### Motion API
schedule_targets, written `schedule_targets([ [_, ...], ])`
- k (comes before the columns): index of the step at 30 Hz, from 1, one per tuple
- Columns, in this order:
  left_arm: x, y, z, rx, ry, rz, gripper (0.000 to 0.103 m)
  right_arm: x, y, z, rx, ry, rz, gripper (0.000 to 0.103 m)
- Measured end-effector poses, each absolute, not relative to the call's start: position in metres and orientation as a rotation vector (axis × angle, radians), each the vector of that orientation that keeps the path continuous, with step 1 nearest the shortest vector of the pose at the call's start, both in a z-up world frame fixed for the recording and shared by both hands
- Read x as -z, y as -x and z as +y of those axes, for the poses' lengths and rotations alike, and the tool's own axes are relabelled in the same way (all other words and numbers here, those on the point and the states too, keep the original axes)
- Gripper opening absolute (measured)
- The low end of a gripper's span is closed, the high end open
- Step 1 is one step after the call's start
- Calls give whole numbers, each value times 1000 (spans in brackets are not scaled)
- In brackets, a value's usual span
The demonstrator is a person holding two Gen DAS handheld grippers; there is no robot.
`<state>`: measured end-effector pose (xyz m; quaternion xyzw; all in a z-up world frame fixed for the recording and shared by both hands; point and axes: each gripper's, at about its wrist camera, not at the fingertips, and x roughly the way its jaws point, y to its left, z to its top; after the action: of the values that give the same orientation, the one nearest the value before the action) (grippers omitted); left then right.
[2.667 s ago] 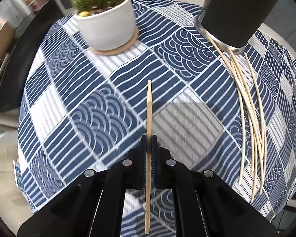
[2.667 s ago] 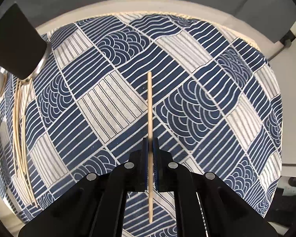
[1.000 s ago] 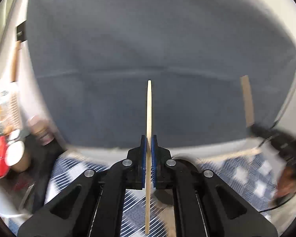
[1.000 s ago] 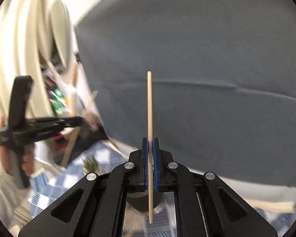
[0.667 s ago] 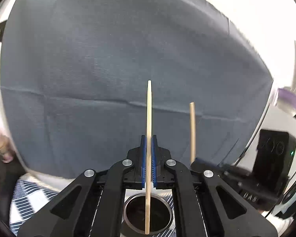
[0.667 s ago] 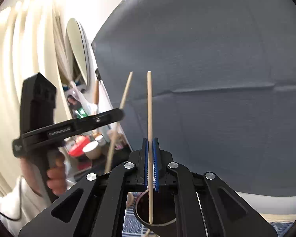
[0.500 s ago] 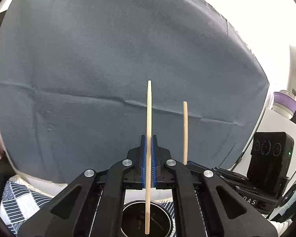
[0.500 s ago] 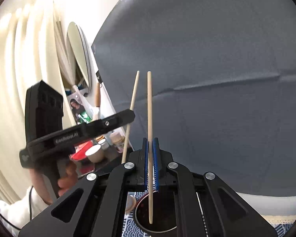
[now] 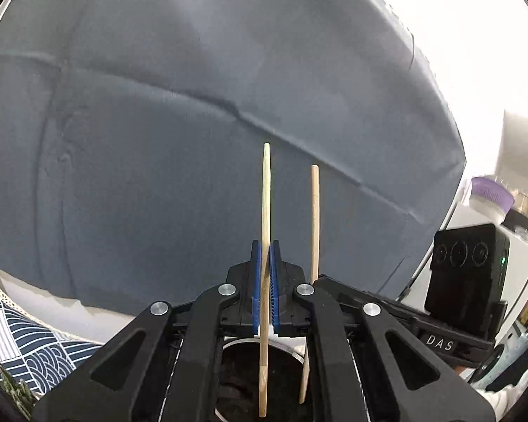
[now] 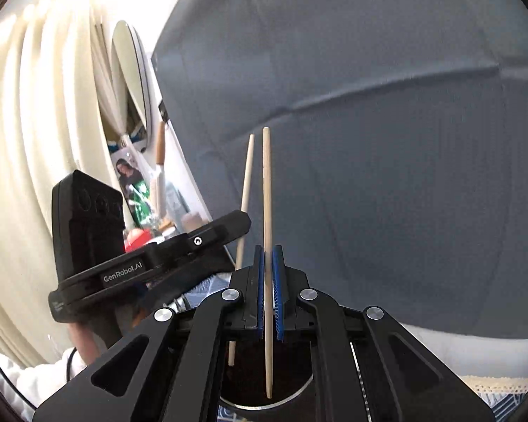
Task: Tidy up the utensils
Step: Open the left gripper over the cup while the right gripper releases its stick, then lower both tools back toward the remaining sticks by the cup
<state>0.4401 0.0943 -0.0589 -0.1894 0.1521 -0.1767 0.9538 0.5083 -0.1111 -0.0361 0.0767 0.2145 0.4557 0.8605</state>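
Looks like someone's home: cream curtains [image 10: 35,140], an oval mirror [image 10: 132,81], a patterned tablecloth [image 9: 24,344], and a grey fabric backdrop [image 9: 193,123] hung behind.

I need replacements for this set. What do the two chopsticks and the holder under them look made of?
Left chopstick and right chopstick: pale, matte tan with a taper, probably bamboo or light wood, unlacquered. Holder: dark inside with a bright, shiny rim, suggesting metal, though only its mouth shows, so that is uncertain.
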Motion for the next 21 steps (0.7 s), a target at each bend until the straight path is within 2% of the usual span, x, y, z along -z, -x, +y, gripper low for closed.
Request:
schedule_targets([
  [2,60,-438,91,350,364,327,6,40,-507,-110,-960,-147,472,7],
  [4,58,-435,89,345,356,332,16,40,-505,-113,-925,-138,491,9],
  [6,50,-428,88,317,333,331,36,35,-502,-115,-909,-126,484,9],
  [7,46,-426,89,305,322,332,40,30,-499,-118,-890,-114,478,10],
  [9,41,-415,97,276,310,324,49,22,-495,-124,-869,-95,467,28],
  [10,36,-410,99,254,302,323,59,19,-492,-126,-853,-82,460,44],
  [11,32,-407,100,240,297,322,72,14,-487,-129,-828,-61,446,50],
  [12,26,-401,103,215,294,317,76,8,-482,-131,-807,-37,434,51],
  [14,18,-390,107,183,298,309,89,0,-474,-135,-779,-4,429,65],
  [16,11,-378,113,149,303,315,96,-7,-464,-138,-758,17,421,74],
  [19,2,-362,120,119,303,329,97,-18,-449,-141,-740,30,415,86],
  [21,-2,-354,118,108,295,349,97,-23,-439,-141,-726,32,413,86],
])
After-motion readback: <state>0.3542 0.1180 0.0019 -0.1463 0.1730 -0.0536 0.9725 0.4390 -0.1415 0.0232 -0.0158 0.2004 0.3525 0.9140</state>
